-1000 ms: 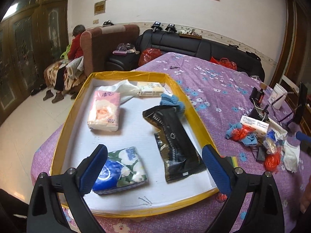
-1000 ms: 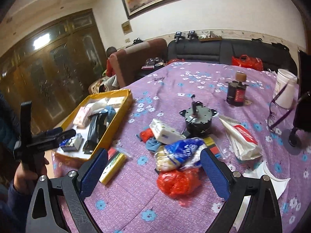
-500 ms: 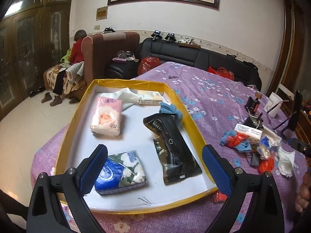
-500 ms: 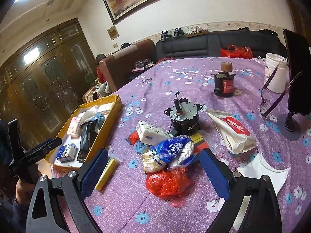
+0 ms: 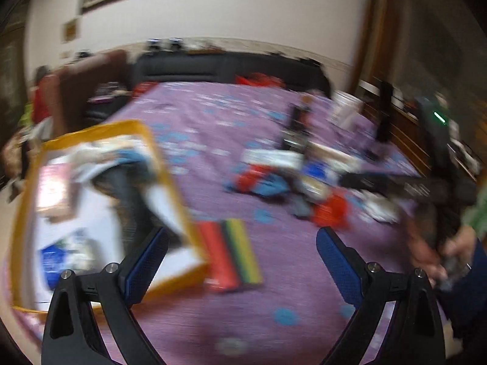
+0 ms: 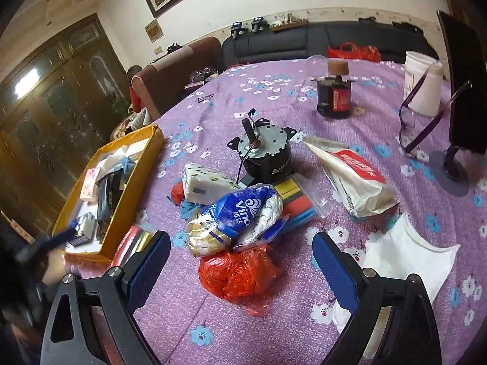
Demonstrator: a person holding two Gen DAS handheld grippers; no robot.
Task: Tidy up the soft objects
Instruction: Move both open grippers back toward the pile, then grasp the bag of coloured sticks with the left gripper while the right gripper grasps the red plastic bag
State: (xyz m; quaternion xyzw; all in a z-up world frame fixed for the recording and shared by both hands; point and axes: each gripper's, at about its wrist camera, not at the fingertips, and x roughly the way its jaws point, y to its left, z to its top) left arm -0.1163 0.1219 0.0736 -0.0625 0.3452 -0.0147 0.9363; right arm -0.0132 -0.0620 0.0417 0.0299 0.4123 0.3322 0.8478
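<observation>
We held both grippers with fingers apart and empty. Our right gripper [image 6: 240, 258] hovered over the crumpled red plastic bag [image 6: 240, 273] and blue-silver foil pack [image 6: 234, 216] at 12 o'clock; the yellow-rimmed tray [image 6: 134, 188] lay at 10 o'clock. Our left gripper [image 5: 240, 255] faced a blurred striped pack [image 5: 234, 252].

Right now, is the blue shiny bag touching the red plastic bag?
Touching. The right wrist view shows the blue shiny bag lying right on top of the red plastic bag, with no gap between them.
</observation>
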